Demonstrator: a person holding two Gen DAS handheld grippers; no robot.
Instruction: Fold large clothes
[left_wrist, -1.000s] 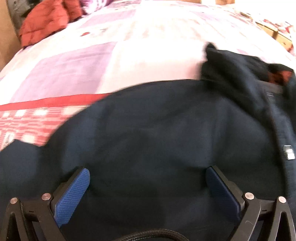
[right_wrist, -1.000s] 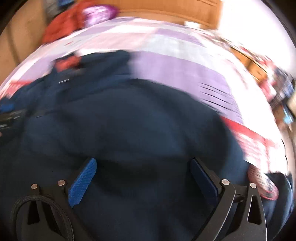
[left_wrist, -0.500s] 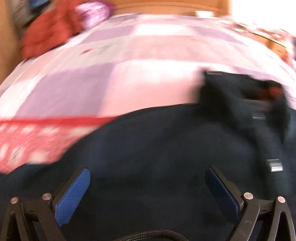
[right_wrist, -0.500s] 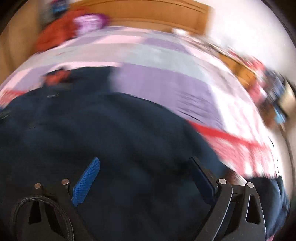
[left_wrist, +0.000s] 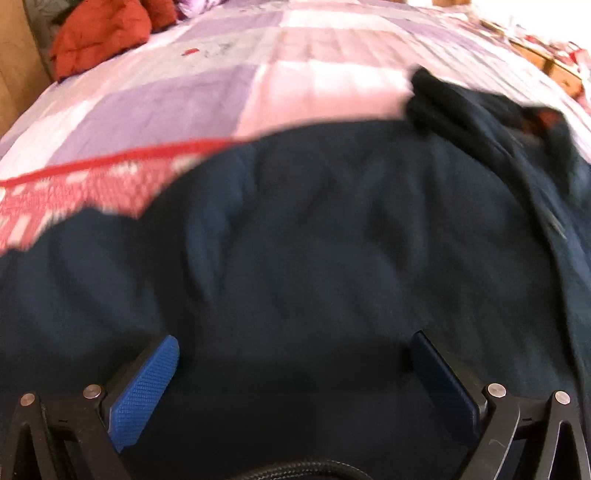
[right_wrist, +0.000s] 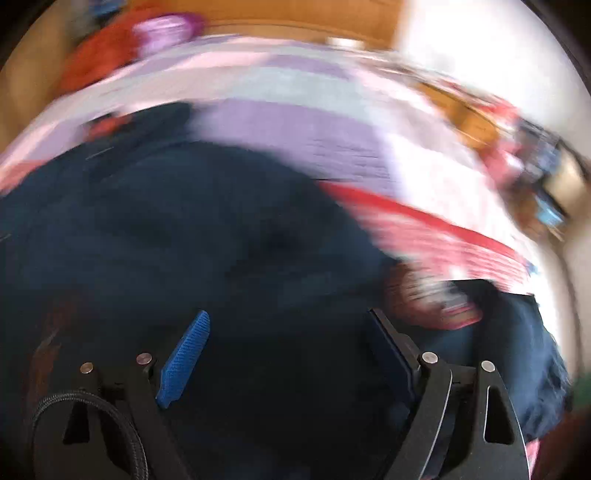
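A large dark navy jacket (left_wrist: 332, 229) lies spread on the bed, with its collar and reddish lining at the far right. It also fills the lower half of the right wrist view (right_wrist: 184, 236), which is blurred. My left gripper (left_wrist: 295, 343) is open and empty, low over the jacket's body. My right gripper (right_wrist: 288, 321) is open and empty over the jacket, near its right edge, where a round red and white patch (right_wrist: 432, 299) shows.
The bed has a purple, pink and white patchwork cover (left_wrist: 184, 96) with a red patterned band (left_wrist: 74, 188). A red garment (left_wrist: 99, 33) lies at the far left corner by a wooden headboard (right_wrist: 295, 18). Cluttered shelves (right_wrist: 532, 158) stand to the right.
Both grippers stay open over the jacket. The right wrist view has swung to the right, bringing the jacket's right edge and the red band closer. The left view has shifted slightly.
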